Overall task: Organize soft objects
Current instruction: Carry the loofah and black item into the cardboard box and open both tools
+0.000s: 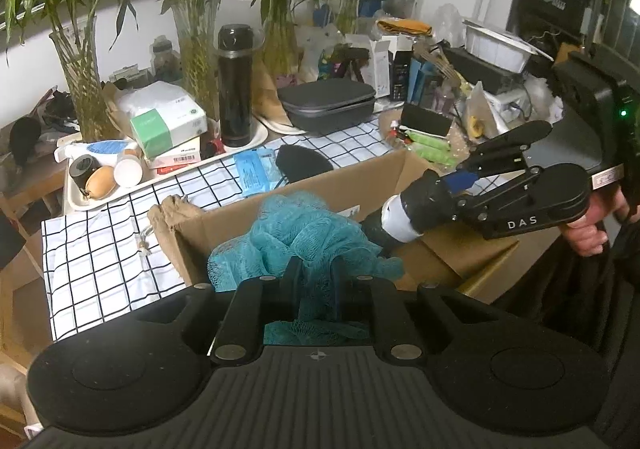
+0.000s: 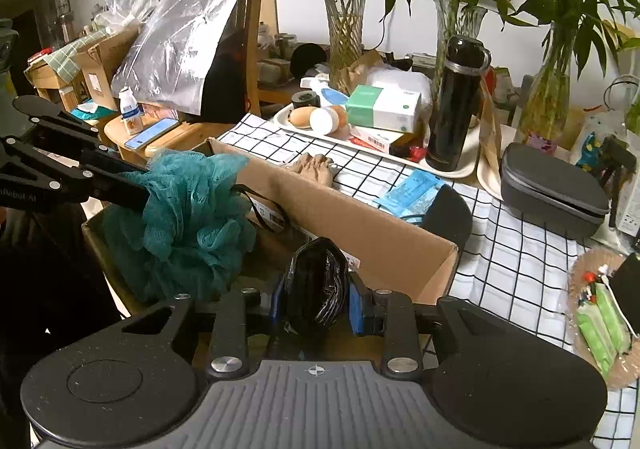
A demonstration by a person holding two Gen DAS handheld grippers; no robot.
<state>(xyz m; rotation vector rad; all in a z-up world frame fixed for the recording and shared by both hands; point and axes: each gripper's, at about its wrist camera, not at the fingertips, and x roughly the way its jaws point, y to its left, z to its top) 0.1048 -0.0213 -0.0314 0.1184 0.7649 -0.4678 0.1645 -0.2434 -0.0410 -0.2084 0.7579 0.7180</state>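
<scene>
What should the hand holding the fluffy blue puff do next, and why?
Probably lower it and let go. The left gripper is shut on the teal bath pouf, which already hangs over the open cardboard box, while the right gripper holds a black roll beside it.

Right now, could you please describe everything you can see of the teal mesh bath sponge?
The teal mesh bath sponge is a ruffled ball of soft netting, bunched and crumpled. The left tool is shut on it, holding it over the open cardboard box. Whether it touches the box, I cannot tell.
</scene>
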